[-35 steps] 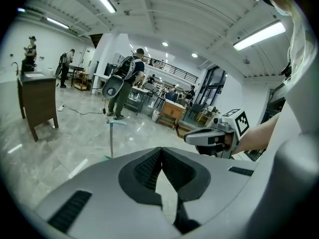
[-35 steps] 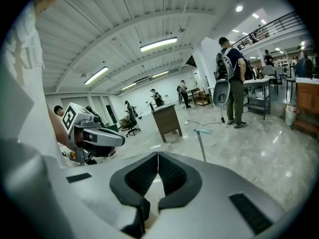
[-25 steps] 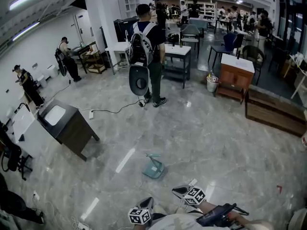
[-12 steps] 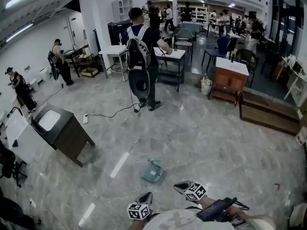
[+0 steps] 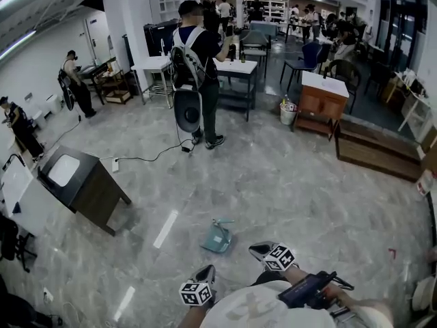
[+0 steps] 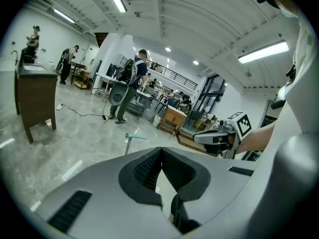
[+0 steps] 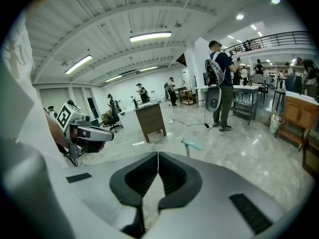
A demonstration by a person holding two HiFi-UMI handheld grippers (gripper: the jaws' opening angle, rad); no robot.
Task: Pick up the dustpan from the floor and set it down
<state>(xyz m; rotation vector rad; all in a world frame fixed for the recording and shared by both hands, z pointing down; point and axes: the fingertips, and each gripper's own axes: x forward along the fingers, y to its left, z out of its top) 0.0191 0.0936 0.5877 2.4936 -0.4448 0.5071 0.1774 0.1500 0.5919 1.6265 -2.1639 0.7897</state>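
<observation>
At the floor's left edge we see a dark cabinet (image 5: 82, 186) with a pale top. A black cable (image 5: 147, 159) runs from beside it across the grey floor (image 5: 293, 183) toward a person with a backpack (image 5: 198, 60), who stands with their back to us at a white desk (image 5: 235, 70) near the far edge.

Nearer to us, about midway between the floor's left and right edges, the teal dustpan (image 5: 218, 238) rests on the floor with its handle standing up. Nothing touches it. It lies just ahead of our two grippers, which we hold low at the near edge.

Our left gripper (image 5: 208, 272) has its jaws pressed together with nothing between them. In the left gripper view the dustpan's handle shows beyond the tips, a little to their left. Our right gripper (image 5: 256, 251), just beside the left one, is likewise pressed together and empty, and in its view the handle stands a little right of the tips.

Toward the floor's right edge stand a wooden cabinet (image 5: 321, 101) with a white top and a low wooden bench (image 5: 379, 156)
</observation>
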